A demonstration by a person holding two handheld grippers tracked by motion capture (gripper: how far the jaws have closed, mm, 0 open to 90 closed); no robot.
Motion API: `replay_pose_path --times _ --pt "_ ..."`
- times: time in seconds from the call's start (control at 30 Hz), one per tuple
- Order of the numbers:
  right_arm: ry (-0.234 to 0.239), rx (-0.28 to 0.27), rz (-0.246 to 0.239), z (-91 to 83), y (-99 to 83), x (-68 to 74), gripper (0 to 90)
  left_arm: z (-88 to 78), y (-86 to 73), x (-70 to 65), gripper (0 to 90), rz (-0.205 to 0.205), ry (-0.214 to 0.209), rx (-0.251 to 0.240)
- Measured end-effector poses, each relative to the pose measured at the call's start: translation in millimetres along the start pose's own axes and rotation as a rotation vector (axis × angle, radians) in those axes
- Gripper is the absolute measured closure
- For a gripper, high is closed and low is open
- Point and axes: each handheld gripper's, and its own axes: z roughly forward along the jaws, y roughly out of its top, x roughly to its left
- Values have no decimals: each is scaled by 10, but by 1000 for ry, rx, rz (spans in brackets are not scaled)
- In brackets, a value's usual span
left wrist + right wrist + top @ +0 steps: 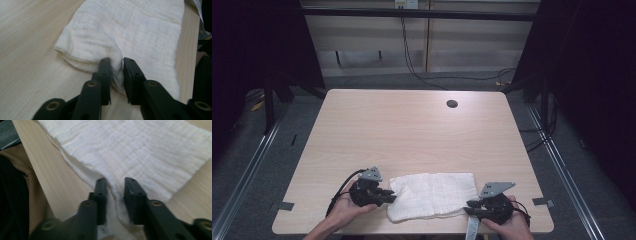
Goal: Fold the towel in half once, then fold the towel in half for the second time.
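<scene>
**Folded white cloth pinched at both ends near the table's front edge**

The white cloth point(432, 195) lies folded flat on the wooden table point(412, 130), close to the edge nearest the person, its long side running left to right. How many layers it has cannot be told; in the left gripper view a doubled hem shows along its rounded corner point(75, 57), and in the right gripper view a second layer peeks out under the near edge point(75, 167). The cloth's far parts run out of both gripper views.

The left gripper point(388, 196) meets the cloth's left end. Its jaws stand partly closed, and a raised ridge of fabric point(117, 67) sits between them, touching both pads. The right gripper point(470, 206) meets the near right corner. Its jaws stand at a similar narrow gap, with a thin fold of cloth point(116, 192) between them; whether the pads press it is hard to tell through the blur.

Each hand is cut off at the bottom of the high view. A dark round hole point(452, 103) lies well apart, near the table's far edge.
</scene>
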Motion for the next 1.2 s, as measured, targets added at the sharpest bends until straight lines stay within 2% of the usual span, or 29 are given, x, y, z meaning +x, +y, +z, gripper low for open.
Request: replay_pose_path --times 0.1,0.17,0.2,0.23,0.27,0.33,0.43,0.5,0.67,0.73,0.77,0.93,1.13,1.2 --pt "3 -31 4 7 75 71 595 -85 0 40 661 -14 3 -35" --pt "8 -61 -7 27 151 141 576 -164 -26 108 605 -35 19 -68" --pt "8 -61 -7 27 151 141 576 -164 -26 108 578 -35 19 -68" --pt "4 -70 -8 44 191 179 573 -201 -52 174 541 -47 33 -76" --pt "33 -96 1 104 277 249 575 -222 -83 243 516 -60 53 -75" --pt "44 -107 4 147 338 296 582 -253 -116 323 487 -83 78 -79" --pt "73 -126 -3 235 466 446 594 -303 -130 386 448 -108 102 -100" --pt "106 -134 -13 289 539 554 593 -330 -112 401 436 -98 128 -107" --pt "147 -100 -60 462 700 810 559 -353 -116 415 409 -92 123 -109" --pt "158 -88 -64 507 728 846 556 -352 -122 417 411 -91 127 -104" --pt "182 -75 -72 595 783 904 556 -355 -130 421 411 -89 128 -99" --pt "228 -59 -88 728 906 988 531 -361 -126 419 402 -86 131 -103" --pt "244 -63 -107 868 1122 1105 531 -337 -101 424 401 -82 135 -103" --pt "254 -53 -131 933 1195 1150 533 -324 -103 423 401 -79 133 -98"
